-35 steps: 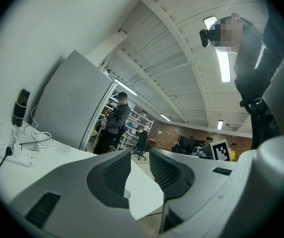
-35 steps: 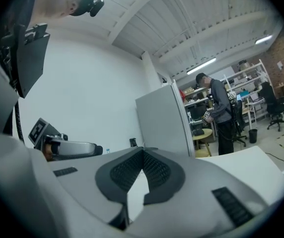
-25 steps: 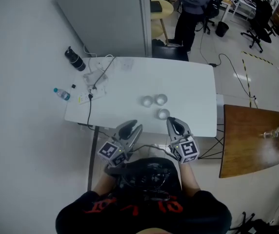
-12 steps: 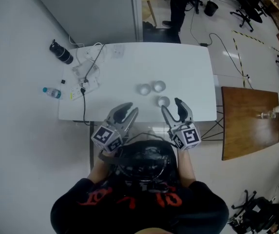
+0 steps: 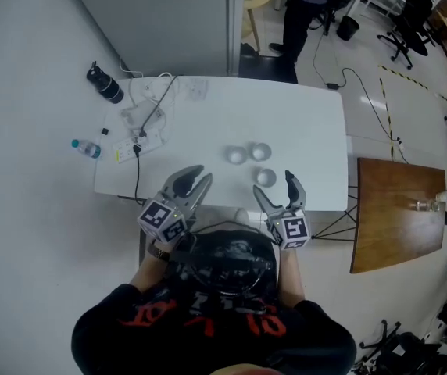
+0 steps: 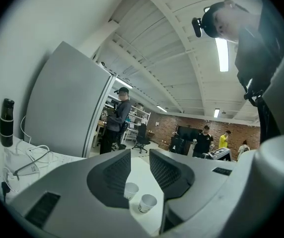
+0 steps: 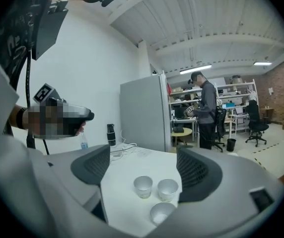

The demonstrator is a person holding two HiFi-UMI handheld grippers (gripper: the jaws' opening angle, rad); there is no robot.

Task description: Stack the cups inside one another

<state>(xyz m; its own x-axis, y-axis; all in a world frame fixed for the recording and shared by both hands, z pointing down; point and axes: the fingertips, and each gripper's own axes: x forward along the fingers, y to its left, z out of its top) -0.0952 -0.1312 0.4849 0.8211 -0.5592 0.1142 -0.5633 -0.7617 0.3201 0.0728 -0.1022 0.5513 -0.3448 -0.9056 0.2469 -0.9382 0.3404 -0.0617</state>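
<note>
Three white paper cups stand upright and apart on the white table [image 5: 208, 116]: two side by side, cup [image 5: 235, 155] and cup [image 5: 259, 151], and a third cup [image 5: 266, 178] nearer me. My right gripper [image 5: 273, 186] hovers at the near table edge just short of the third cup. Its jaws are opening, with nothing between them. In the right gripper view all three cups [image 7: 143, 186] [image 7: 168, 188] [image 7: 162, 212] lie ahead of the right gripper [image 7: 144, 170]. My left gripper [image 5: 196, 180] is over the near edge further left, its jaws a narrow gap apart and empty. The left gripper view shows two cups [image 6: 130, 189] [image 6: 147, 203] beyond the left gripper [image 6: 140, 162].
A black bottle [image 5: 104, 84], a small water bottle [image 5: 85, 148] and a power strip with cables [image 5: 141, 131] sit at the table's far left. A grey cabinet [image 5: 161, 22] stands behind the table, a wooden table [image 5: 395, 217] to the right, and a person [image 5: 305, 6] beyond.
The right gripper's jaws have gone from shut to wide apart, close to the nearest cup. The left gripper has shifted left along the near edge, its jaws unchanged.
</note>
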